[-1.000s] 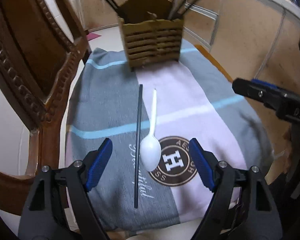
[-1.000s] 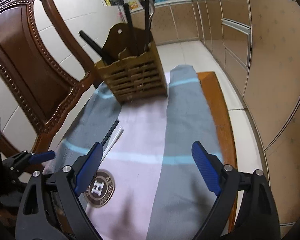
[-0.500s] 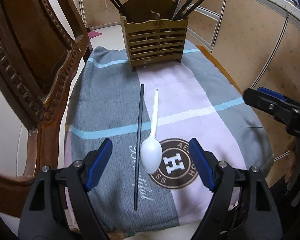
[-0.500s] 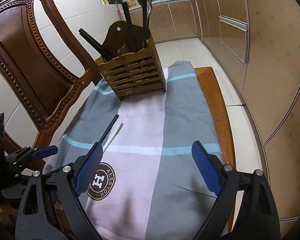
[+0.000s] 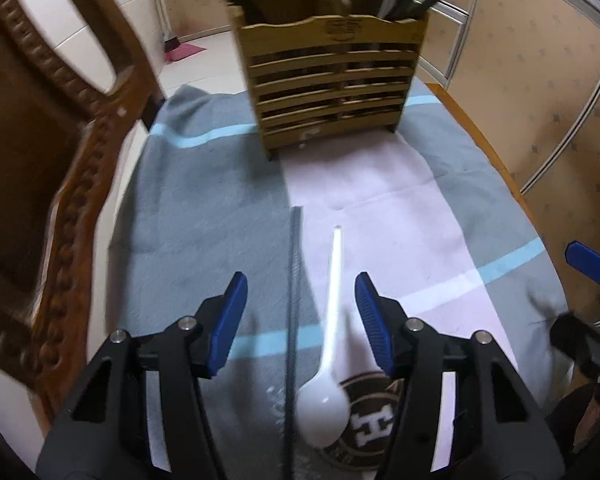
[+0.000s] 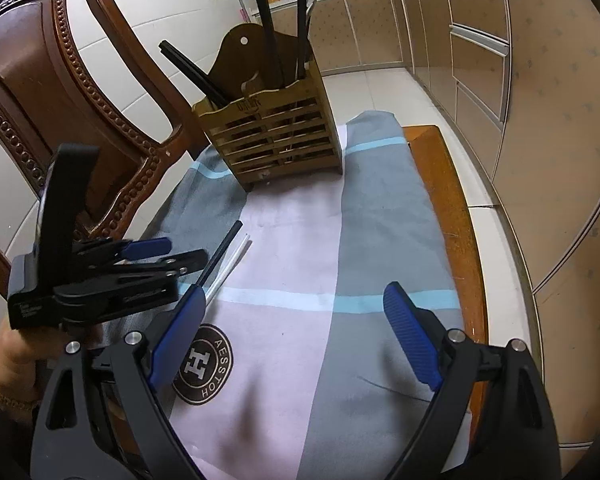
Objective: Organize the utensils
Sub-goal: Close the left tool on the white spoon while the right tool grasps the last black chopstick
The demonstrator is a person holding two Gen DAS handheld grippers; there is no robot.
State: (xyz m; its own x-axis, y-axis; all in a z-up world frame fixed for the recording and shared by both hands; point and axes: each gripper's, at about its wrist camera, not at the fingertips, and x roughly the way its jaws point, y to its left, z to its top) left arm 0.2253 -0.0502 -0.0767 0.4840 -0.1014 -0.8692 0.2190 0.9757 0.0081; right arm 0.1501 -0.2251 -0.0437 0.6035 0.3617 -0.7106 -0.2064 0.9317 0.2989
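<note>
A white plastic spoon [image 5: 329, 328] and a single black chopstick [image 5: 292, 300] lie side by side on the towel; both also show in the right wrist view, the spoon's handle [image 6: 232, 262] and the chopstick [image 6: 222, 251]. My left gripper [image 5: 300, 320] is open, low over them, its fingers straddling both. It shows from the side in the right wrist view [image 6: 168, 254]. A slatted wooden utensil holder [image 5: 328, 88] [image 6: 272, 140] with black chopsticks and a metal utensil stands at the far end. My right gripper [image 6: 296, 340] is open and empty over the towel's right part.
A grey, pink and blue towel [image 6: 340, 248] with a round brown logo covers a wooden table [image 6: 448, 200]. A carved wooden chair [image 6: 60, 80] stands at the left. Kitchen cabinets [image 6: 520, 80] run along the right.
My left gripper has moved forward and down over the spoon and chopstick, and its jaws have narrowed somewhat. The right gripper has stayed nearly still.
</note>
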